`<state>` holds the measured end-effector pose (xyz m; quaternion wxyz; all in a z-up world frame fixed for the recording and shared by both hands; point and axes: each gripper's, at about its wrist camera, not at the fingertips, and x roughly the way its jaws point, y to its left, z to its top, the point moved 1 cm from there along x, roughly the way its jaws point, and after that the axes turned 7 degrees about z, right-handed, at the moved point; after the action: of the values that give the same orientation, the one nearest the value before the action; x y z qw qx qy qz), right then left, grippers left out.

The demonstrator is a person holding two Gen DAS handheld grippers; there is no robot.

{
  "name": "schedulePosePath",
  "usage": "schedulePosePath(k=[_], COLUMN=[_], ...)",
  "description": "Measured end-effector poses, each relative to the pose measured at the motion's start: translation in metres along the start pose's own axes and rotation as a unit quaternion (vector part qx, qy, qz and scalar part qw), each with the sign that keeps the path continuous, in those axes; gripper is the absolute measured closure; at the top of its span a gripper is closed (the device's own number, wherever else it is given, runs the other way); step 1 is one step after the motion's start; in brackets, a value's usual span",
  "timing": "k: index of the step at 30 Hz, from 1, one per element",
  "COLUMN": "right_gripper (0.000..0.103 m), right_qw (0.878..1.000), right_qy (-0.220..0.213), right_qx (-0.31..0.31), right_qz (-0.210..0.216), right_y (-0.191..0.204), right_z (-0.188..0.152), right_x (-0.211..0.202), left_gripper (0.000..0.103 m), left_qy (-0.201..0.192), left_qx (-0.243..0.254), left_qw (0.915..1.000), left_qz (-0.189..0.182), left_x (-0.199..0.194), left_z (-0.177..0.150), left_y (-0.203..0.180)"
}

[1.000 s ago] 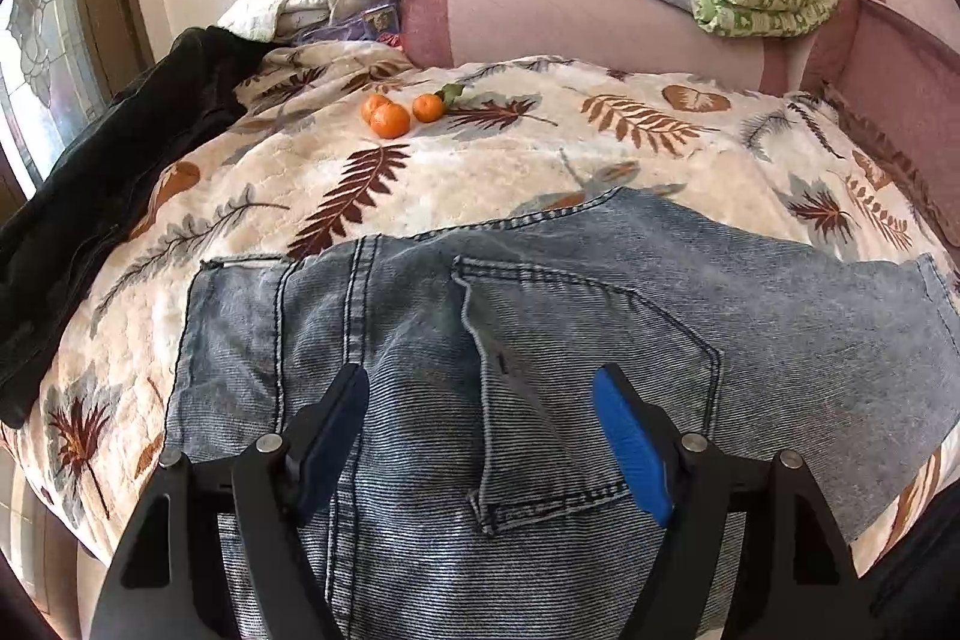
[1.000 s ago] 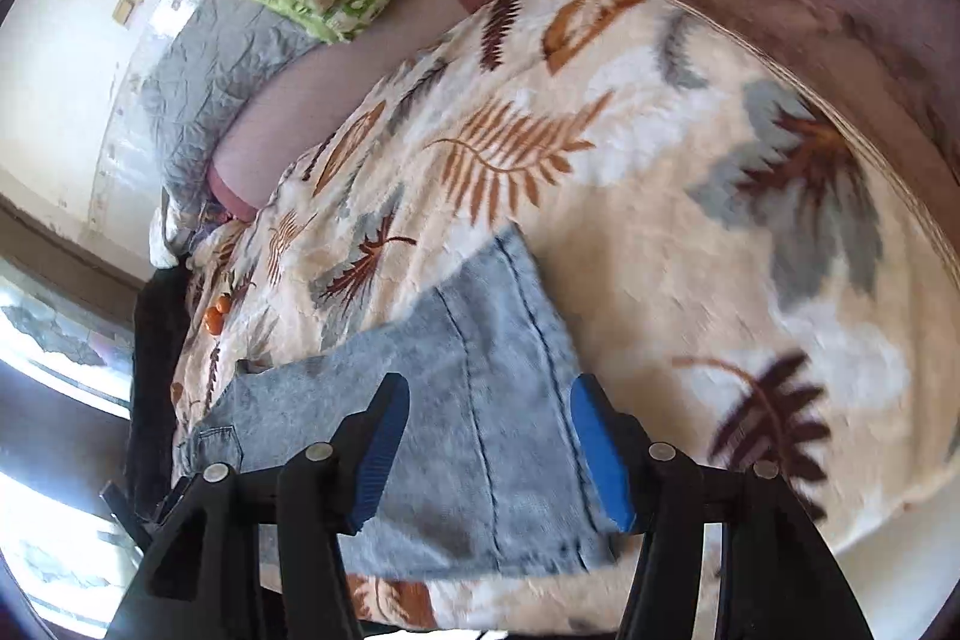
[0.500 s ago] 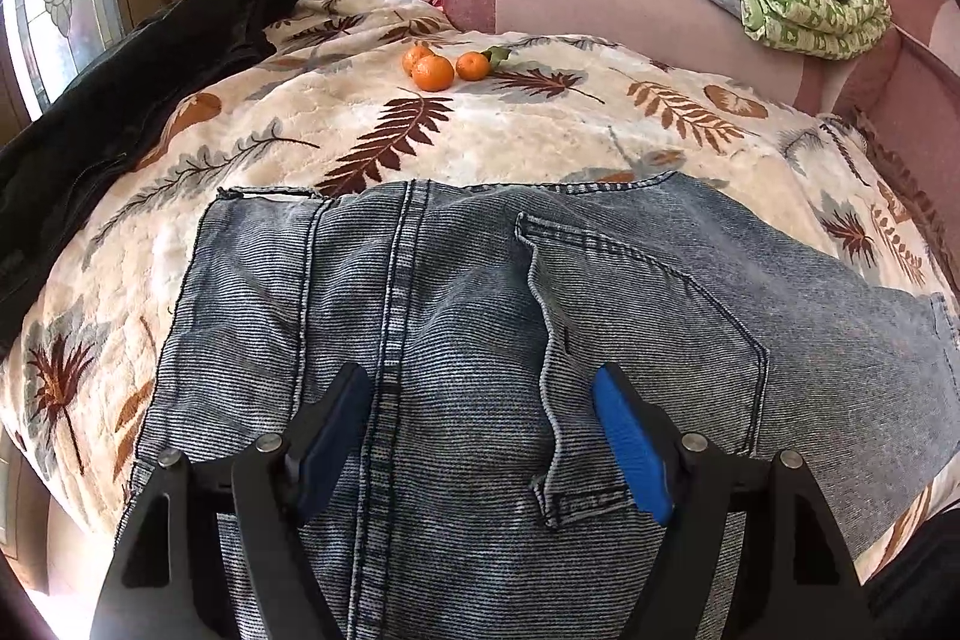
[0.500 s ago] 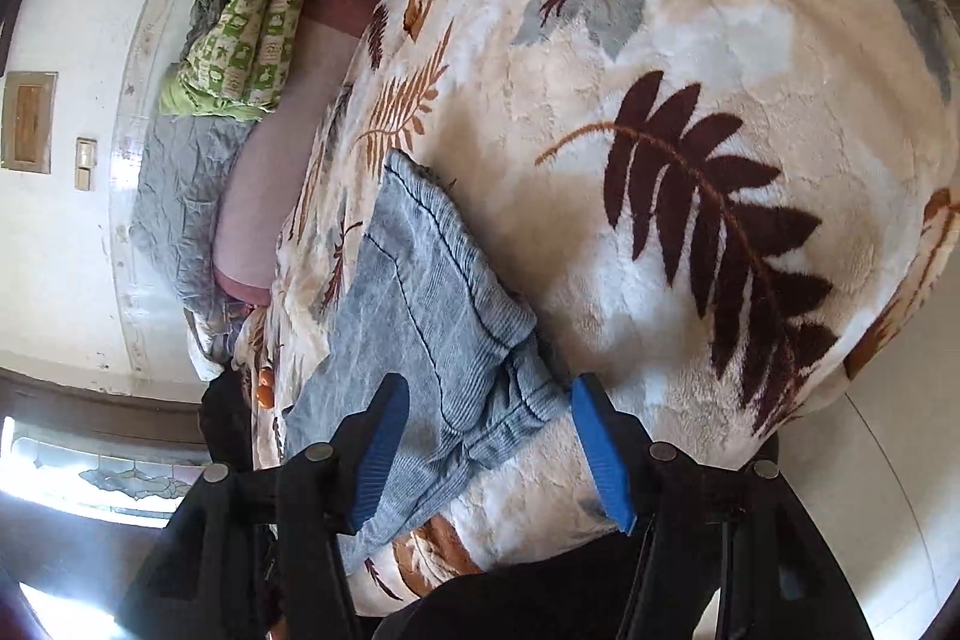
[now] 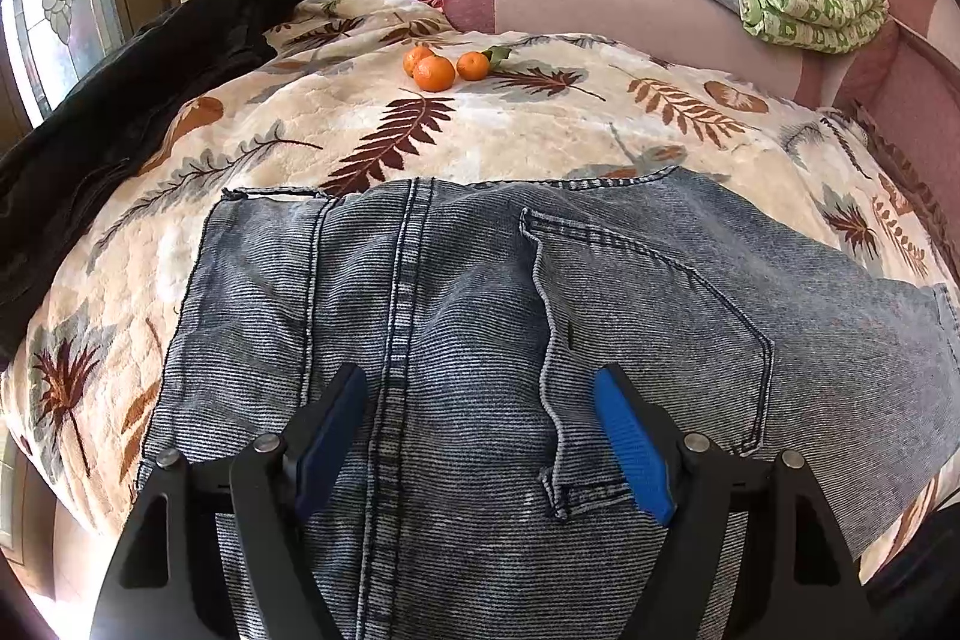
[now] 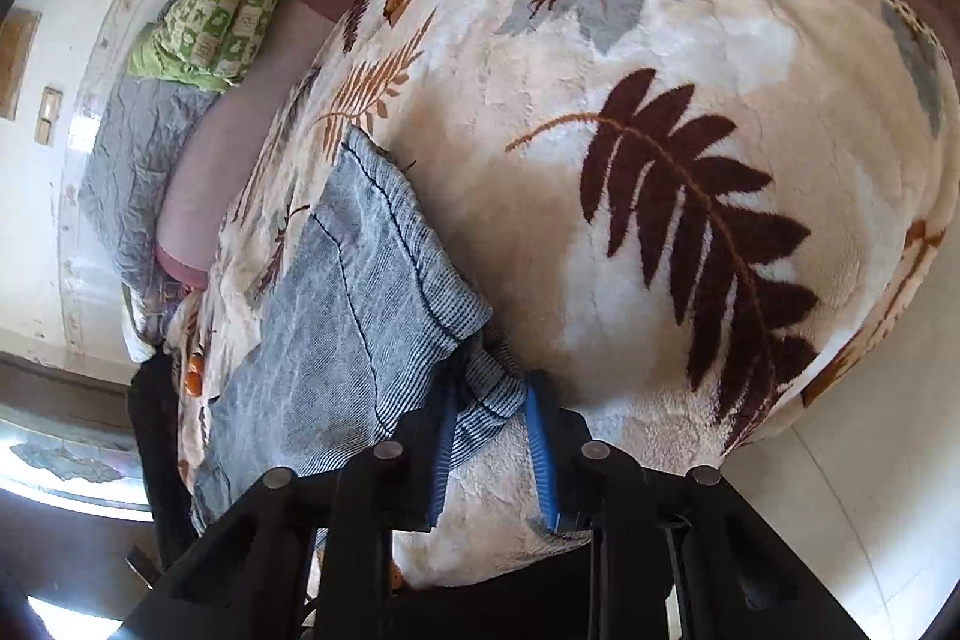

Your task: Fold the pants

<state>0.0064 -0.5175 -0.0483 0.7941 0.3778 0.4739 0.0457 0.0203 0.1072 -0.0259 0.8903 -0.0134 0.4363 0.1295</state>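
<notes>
The faded denim pants (image 5: 480, 340) lie flat across the leaf-print blanket (image 5: 540, 130), filling the lower frame. The right gripper (image 6: 489, 400), jaws just closing, pinches their hem corner. The left gripper (image 5: 480, 394) hovers wide apart, holding nothing.

The bed (image 5: 540, 130), under a cream leaf-print blanket, carries blue jeans (image 5: 480, 340) at lower centre, three oranges (image 5: 435, 73) at upper centre, and dark clothing (image 5: 120, 100) at left.
</notes>
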Motion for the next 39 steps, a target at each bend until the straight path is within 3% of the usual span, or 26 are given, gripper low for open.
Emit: schedulePosePath(k=[5, 8, 11, 13, 16, 18, 22, 28, 30, 31, 34, 36, 38, 39], right_gripper=[0.085, 0.084, 0.08, 0.067, 0.064, 0.063, 0.063, 0.064, 0.092, 0.092, 0.092, 0.091, 0.095, 0.091], right_qw=[0.986, 0.983, 0.991, 0.992, 0.991, 0.994, 0.999, 0.995, 0.992, 0.99, 0.977, 0.968, 0.946, 0.947], right_qy=[-0.038, 0.009, -0.021, -0.021, -0.047, -0.041, -0.013, 0.011, 0.005, -0.004, -0.022, -0.009, -0.02, -0.024], right_qx=[-0.146, -0.143, -0.113, -0.097, -0.091, -0.088, -0.009, 0.063, 0.087, 0.088, 0.135, 0.196, 0.25, 0.239], right_qz=[-0.073, -0.114, -0.074, -0.081, -0.089, -0.053, 0.037, 0.073, 0.096, 0.112, 0.162, 0.156, 0.208, 0.215], right_y=[0.049, 0.021, 0.013, 0.007, 0.013, 0.025, 0.03, 0.015, 0.01, 0.015, 0.01, -0.018, -0.043, -0.041], right_z=[0.003, 0.0, -0.001, -0.001, 0.0, 0.004, 0.005, 0.003, 0.002, -0.001, -0.014, -0.029, -0.04, -0.041], right_x=[-0.024, 0.017, 0.002, -0.006, -0.022, -0.023, -0.011, 0.018, 0.02, 0.014, 0.003, 0.02, 0.032, 0.028], left_gripper=[0.024, 0.023, 0.023, 0.022, 0.021, 0.02, 0.02, 0.02, 0.02, 0.02, 0.02, 0.02, 0.019, 0.019], left_qy=[-0.003, -0.001, -0.003, -0.002, -0.001, 0.0, 0.001, 0.001, 0.002, 0.002, 0.003, 0.005, 0.005, 0.004], left_qx=[0.008, 0.013, 0.013, 0.016, 0.011, 0.011, 0.009, 0.01, 0.008, 0.006, 0.001, -0.005, -0.006, -0.004], left_qw=[1.0, 0.9999, 0.9999, 0.9998, 0.9999, 0.9998, 0.9999, 0.9999, 1.0, 1.0, 1.0, 1.0, 1.0, 1.0], left_qz=[0.005, 0.011, 0.01, 0.01, 0.012, 0.015, 0.012, 0.006, 0.004, 0.003, 0.002, 0.002, 0.004, 0.005], left_x=[0.001, 0.002, 0.001, 0.001, 0.002, 0.003, 0.003, 0.002, 0.002, 0.002, 0.003, 0.004, 0.004, 0.003], left_z=[-0.001, 0.0, -0.001, -0.001, -0.001, -0.001, 0.0, -0.001, -0.001, -0.001, 0.0, 0.0, 0.0, 0.0], left_y=[-0.002, -0.005, -0.003, -0.003, -0.003, -0.004, -0.003, -0.001, 0.0, 0.001, 0.003, 0.004, 0.004, 0.004])
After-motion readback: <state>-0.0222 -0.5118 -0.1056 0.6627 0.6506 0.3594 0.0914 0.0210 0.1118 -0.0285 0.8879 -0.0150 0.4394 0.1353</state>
